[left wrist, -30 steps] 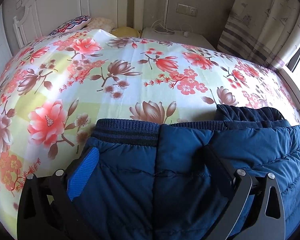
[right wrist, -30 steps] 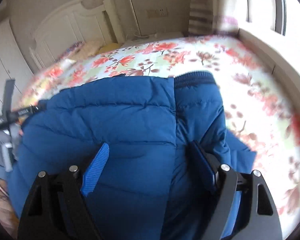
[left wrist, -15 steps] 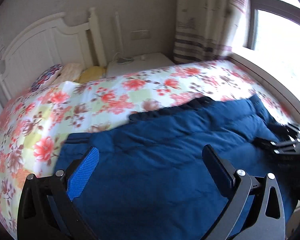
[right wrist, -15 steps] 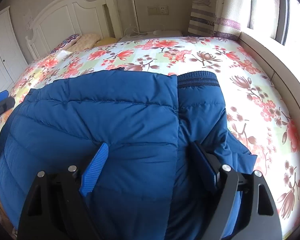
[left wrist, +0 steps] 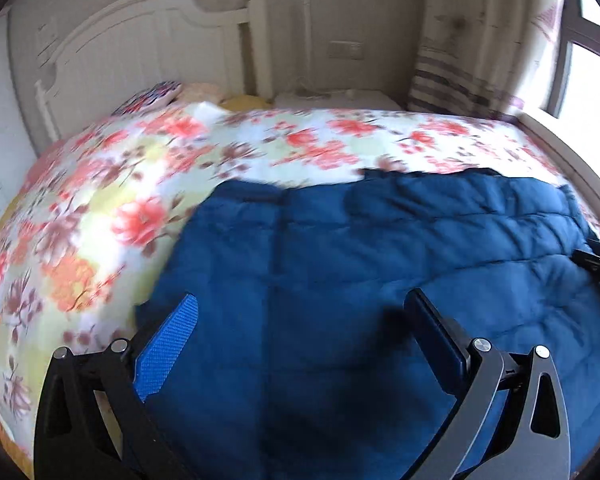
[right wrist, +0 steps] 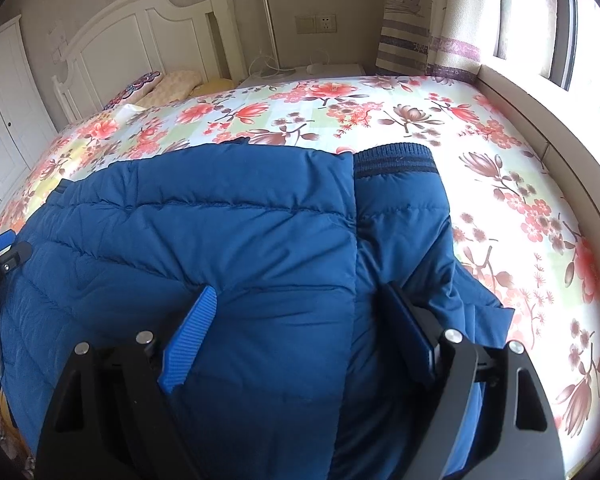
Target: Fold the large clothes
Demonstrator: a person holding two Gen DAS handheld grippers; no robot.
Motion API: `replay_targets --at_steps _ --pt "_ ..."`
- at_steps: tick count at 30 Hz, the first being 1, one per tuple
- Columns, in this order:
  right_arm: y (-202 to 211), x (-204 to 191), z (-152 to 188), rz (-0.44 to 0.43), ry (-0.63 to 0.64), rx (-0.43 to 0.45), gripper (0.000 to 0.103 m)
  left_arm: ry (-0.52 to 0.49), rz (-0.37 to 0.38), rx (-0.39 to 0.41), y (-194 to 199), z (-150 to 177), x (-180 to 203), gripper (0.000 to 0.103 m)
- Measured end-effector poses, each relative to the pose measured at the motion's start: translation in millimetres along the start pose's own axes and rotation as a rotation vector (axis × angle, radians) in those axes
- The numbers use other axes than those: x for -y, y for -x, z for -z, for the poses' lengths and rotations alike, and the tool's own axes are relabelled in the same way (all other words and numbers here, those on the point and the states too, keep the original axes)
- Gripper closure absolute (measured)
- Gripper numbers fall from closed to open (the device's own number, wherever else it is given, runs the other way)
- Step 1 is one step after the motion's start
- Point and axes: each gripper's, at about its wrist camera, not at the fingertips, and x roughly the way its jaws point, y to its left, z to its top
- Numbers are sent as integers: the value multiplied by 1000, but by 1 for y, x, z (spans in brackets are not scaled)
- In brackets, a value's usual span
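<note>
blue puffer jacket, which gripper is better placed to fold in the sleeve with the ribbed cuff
Right, probably. The right gripper hangs open over the blue puffer jacket, its right finger over the sleeve itself. The left gripper, also open, is over the jacket's far side.

A blue quilted puffer jacket (right wrist: pixel 220 240) lies flat on the floral bedspread (right wrist: pixel 500 160), its ribbed-cuffed sleeve (right wrist: pixel 400 208) alongside.

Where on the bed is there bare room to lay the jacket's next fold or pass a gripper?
Bare floral sheet runs between the blue jacket and the pillows at the headboard, and along the window side beside the ribbed cuff. The near half is crowded: the jacket fills it under the right gripper and left gripper.
</note>
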Motion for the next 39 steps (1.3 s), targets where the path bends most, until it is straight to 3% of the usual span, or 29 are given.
replay_targets --at_steps 3,6,8,12,15,17,20,24,26,29,34,37,38,39 --pt "0 0 0 5 6 2 19 177 128 -19 -7 6 -43 4" --pt "4 -3 -2 33 21 5 20 113 60 -35 -10 5 -27 4" --pt "24 -21 1 114 74 69 20 68 16 -32 -10 5 -19 4" --pt "60 -82 16 25 231 135 20 87 33 -30 -9 4 -28 4" --pt "52 -132 45 -43 392 69 20 82 25 -30 -7 6 -29 4" --pt "43 -144 64 5 443 109 20 81 23 -30 -7 6 -29 4" --pt "44 -126 59 -81 379 73 20 85 29 -28 -7 7 -29 4" --pt "64 -85 60 14 311 103 20 82 23 -27 -6 7 -29 4" --pt "70 -53 68 8 226 111 20 89 27 -24 -6 7 -30 4" --pt "73 -17 87 -69 153 140 19 81 19 -24 -6 8 -30 4" --pt "67 -16 91 -58 157 150 18 72 -18 -22 -3 7 -27 4" --pt "67 -14 93 -58 152 154 17 30 -125 18 14 8 -14 4" --pt "66 -16 92 -58 150 157 17 17 -120 49 27 10 -7 4" --pt "65 -16 93 -57 149 159 17 9 -63 79 44 13 2 4"
